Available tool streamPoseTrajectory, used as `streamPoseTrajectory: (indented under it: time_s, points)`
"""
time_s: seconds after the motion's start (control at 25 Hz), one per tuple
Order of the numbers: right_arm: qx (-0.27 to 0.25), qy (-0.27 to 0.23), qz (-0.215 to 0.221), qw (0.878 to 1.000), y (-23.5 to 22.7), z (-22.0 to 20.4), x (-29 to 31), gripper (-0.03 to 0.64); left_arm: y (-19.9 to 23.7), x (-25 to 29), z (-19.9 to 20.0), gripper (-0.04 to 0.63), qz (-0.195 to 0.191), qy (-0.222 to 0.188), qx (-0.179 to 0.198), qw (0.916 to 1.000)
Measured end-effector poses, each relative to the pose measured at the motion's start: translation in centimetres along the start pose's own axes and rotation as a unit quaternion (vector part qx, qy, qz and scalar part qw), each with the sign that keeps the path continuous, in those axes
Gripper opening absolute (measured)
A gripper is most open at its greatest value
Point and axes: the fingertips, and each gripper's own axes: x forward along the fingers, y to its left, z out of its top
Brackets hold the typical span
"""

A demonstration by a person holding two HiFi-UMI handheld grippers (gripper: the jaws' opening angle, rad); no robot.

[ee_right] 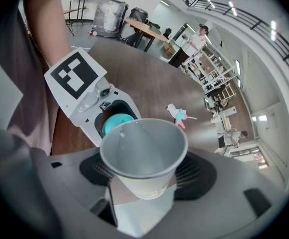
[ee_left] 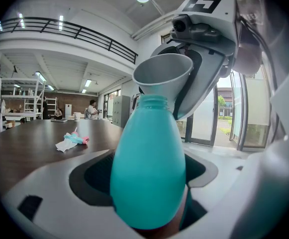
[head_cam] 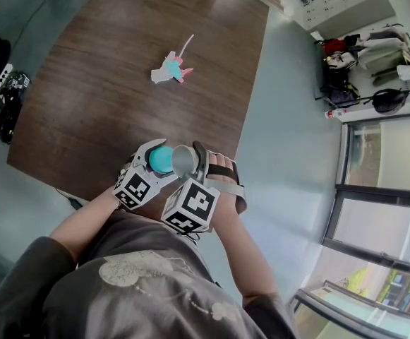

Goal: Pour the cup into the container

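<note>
My left claw [head_cam: 155, 162] grips a smooth, teal, egg-shaped bottle [ee_left: 146, 173] by its belly, upright at the edge of the wood-grain tabletop [head_cam: 120, 83]. My right claw [head_cam: 190, 164] clamps the base of a conical paper cup [ee_right: 143, 153], tipped with its rim at the bottle's open neck. The bottle is opaque, so I can't see inside it.

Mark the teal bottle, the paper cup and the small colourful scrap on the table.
teal bottle [ee_left: 149, 168], left gripper view, middle of its belly.
paper cup [ee_right: 143, 151], right gripper view, inner wall below the rim.
colourful scrap [head_cam: 166, 71], head view, its white body.
</note>
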Motion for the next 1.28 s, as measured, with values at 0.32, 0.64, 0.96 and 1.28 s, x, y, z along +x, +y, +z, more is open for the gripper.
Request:
streamPoseTrajectory:
  time_s: [0.32,0.64,0.96,1.28]
  points:
    - [0.044,-0.035,0.008,0.998,0.0,0.3,-0.1,0.307,0.1,-0.1,0.0,0.403,0.000,0.000,-0.003,1.0000]
    - [0.124,-0.114,0.007,0.986,-0.7,0.9,-0.9,0.307,0.1,-0.2,0.4,0.403,0.004,-0.004,-0.002,1.0000]
    - [0.203,-0.180,0.025,0.962,-0.6,0.4,-1.0,0.307,0.0,-0.2,0.4,0.403,0.009,-0.003,-0.001,1.0000]
    - [0.269,-0.218,0.018,0.938,-1.1,-0.4,-1.5,0.307,0.0,-0.2,0.2,0.403,0.007,-0.003,0.005,1.0000]
